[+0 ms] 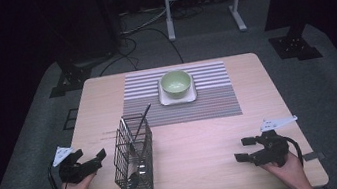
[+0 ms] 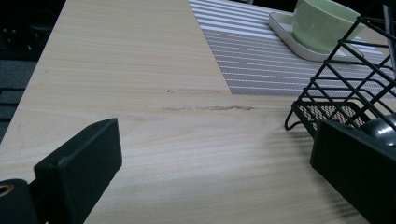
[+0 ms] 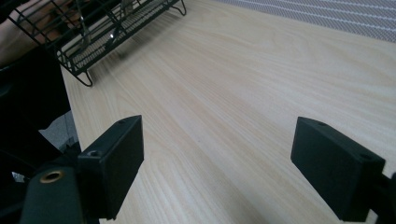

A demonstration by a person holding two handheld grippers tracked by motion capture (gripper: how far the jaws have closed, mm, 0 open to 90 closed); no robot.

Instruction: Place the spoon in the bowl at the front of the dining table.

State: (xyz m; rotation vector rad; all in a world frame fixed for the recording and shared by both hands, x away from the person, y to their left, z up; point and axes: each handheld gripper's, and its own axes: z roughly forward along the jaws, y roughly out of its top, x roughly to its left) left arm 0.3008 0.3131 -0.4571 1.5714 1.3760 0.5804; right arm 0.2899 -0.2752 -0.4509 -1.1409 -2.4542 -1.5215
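Resting on the table (image 1: 203, 140), left gripper (image 1: 96, 161) and right gripper (image 1: 244, 149) jaws spread empty, high view adding utensils in wire caddy (image 1: 134, 155).

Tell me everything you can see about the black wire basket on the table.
The wire basket is a tall, narrow caddy of thin black metal rods with a fine mesh floor and small looped feet. It stands upright on the wooden table, near the front left, just short of the striped placemat. Utensils stand inside, one long handle leaning out over the rim. The left gripper hovers beside it with open jaws, not touching.
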